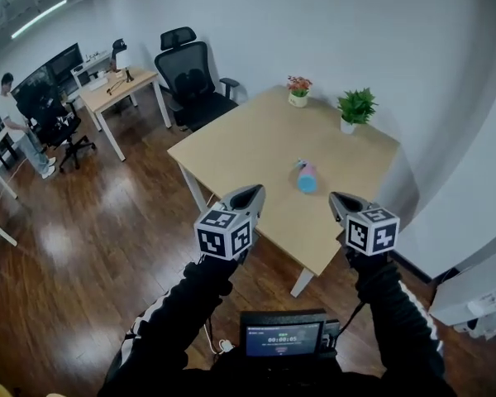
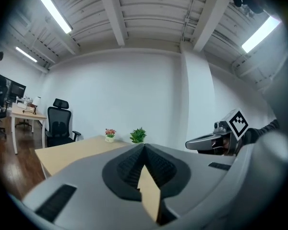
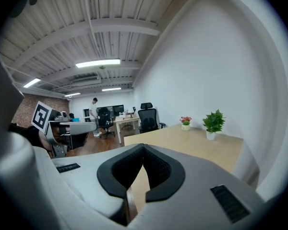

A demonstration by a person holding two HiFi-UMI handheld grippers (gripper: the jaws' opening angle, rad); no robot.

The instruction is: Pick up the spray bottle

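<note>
The spray bottle (image 1: 306, 176), blue with a pink part, lies on its side near the middle of the light wooden table (image 1: 231, 151). Both grippers hang short of the table's near edge, apart from the bottle. My left gripper (image 1: 252, 194) is shut with nothing in it; its tips meet in the left gripper view (image 2: 144, 146). My right gripper (image 1: 337, 198) is shut and empty too, tips together in the right gripper view (image 3: 143, 146). The bottle is hidden behind the jaws in both gripper views.
Two potted plants, a flowering one (image 1: 298, 90) and a green one (image 1: 355, 107), stand at the table's far edge. A black office chair (image 1: 190, 77) sits behind the table. A second desk (image 1: 120, 89) and a person (image 1: 16, 122) are far left. White walls close in at right.
</note>
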